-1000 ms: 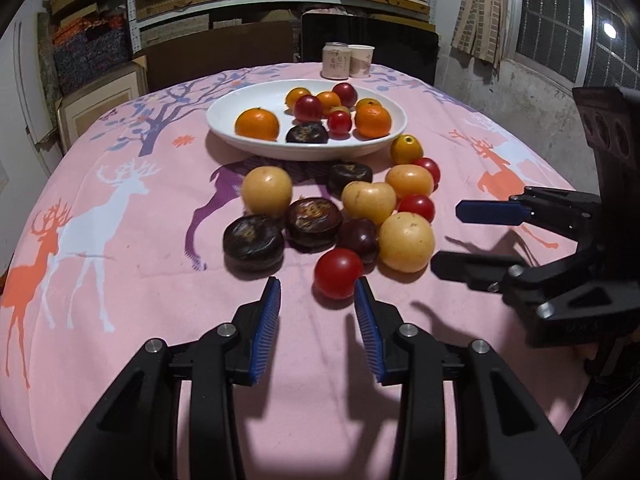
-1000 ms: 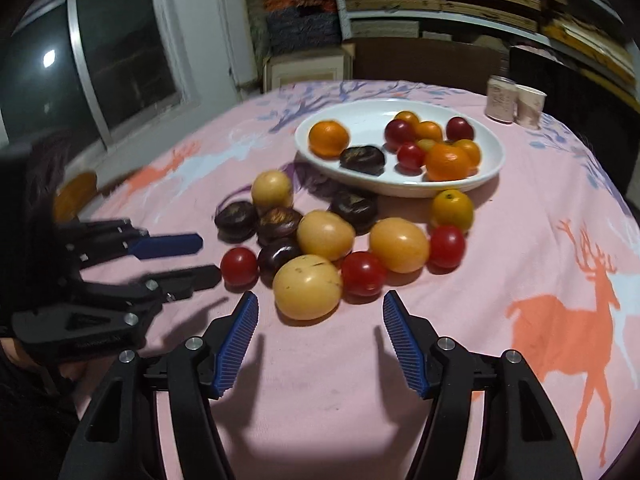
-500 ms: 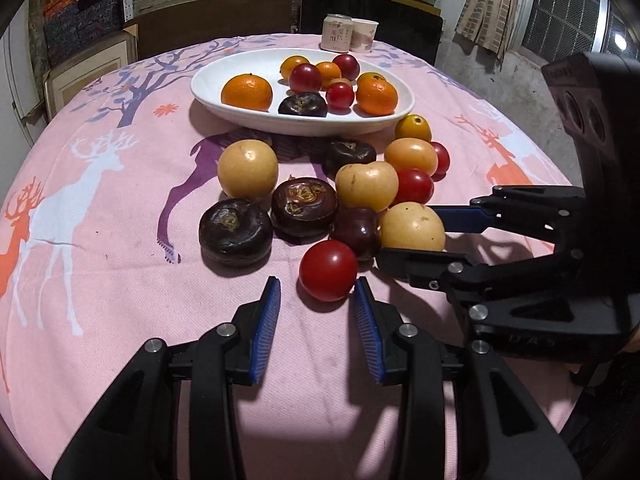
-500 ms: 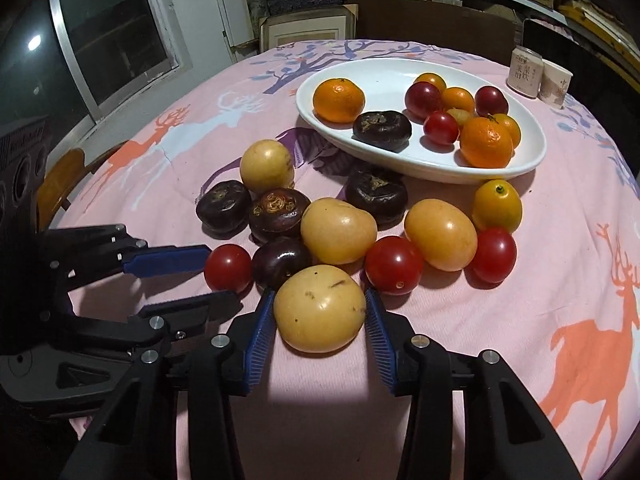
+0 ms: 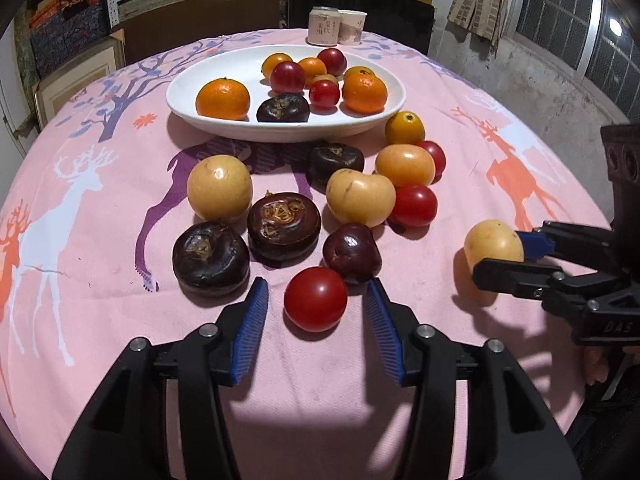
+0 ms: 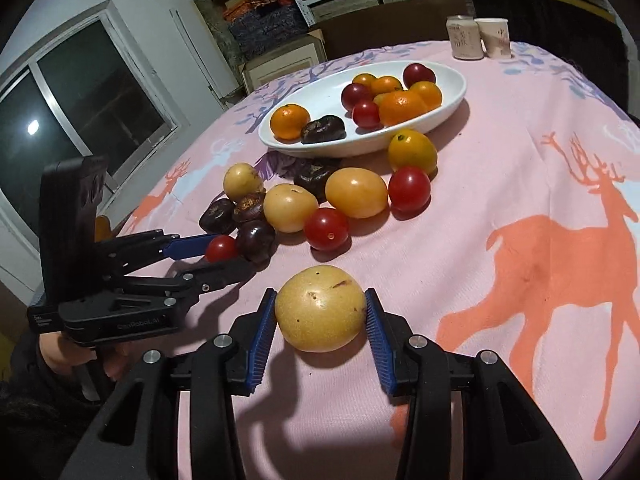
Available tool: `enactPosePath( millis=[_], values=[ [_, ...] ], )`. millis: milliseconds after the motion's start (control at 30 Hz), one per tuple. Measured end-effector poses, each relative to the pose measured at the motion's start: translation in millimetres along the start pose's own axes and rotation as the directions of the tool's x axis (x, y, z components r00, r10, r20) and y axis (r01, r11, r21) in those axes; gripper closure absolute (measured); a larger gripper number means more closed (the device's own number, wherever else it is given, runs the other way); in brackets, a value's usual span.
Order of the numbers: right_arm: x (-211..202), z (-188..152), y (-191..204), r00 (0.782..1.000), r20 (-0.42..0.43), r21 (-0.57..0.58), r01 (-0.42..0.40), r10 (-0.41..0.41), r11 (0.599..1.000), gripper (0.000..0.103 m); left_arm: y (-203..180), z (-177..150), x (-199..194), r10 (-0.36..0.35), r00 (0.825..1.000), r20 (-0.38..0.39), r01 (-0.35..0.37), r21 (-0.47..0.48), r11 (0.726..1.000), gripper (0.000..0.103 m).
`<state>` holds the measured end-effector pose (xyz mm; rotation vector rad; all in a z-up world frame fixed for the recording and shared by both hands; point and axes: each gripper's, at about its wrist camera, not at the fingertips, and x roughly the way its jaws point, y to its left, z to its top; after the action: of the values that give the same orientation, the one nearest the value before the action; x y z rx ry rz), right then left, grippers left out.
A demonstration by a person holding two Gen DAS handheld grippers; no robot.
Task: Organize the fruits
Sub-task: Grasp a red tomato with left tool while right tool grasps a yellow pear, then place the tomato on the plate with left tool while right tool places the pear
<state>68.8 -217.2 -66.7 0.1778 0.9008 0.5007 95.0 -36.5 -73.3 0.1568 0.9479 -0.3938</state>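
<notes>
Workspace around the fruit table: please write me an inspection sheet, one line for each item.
Surface: round table under a pink deer-print cloth.
Job's things: white oval dish holding oranges, red and dark fruits; more yellow, red and dark fruits loose in front of it.
Clutter: can and paper cup at the far edge.
Grippers: right gripper shut on a yellow fruit; left gripper has just been opening, red tomato between its fingers, untouched.
Cables: nothing seen.
Surroundings: shelves of boxes, windows.
</notes>
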Motion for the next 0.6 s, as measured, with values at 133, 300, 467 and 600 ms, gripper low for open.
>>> enactPosePath(
  millis=[133, 300, 467, 600],
  values=[
    [1, 0, 0, 1.0, -0.004, -0.003, -0.007, 0.007, 1.0, 0.059, 1, -2, -3, -0.013, 1.0, 0.012, 0.013, -0.005, 1.0, 0.076],
    [-1, -1, -1, 1.0, 0.004, -0.004, -0.018, 0.018, 1.0, 0.059, -3, -6, -6, -0.034, 0.999, 0.021, 0.035, -0.007, 0.999, 0.076],
    [0, -1, -1, 1.0, 0.01, -0.003, -0.022, 0.022, 1.0, 0.059, -2, -12, -12, -0.054, 0.998, 0.033, 0.055, -0.024, 0.998, 0.076],
    [-1, -1, -1, 1.0, 0.017, -0.003, -0.025, 0.025, 1.0, 0.059, -3, -16, -27, -0.034, 0.995, 0.089, 0.037, -0.029, 0.999, 0.076]
  ],
)
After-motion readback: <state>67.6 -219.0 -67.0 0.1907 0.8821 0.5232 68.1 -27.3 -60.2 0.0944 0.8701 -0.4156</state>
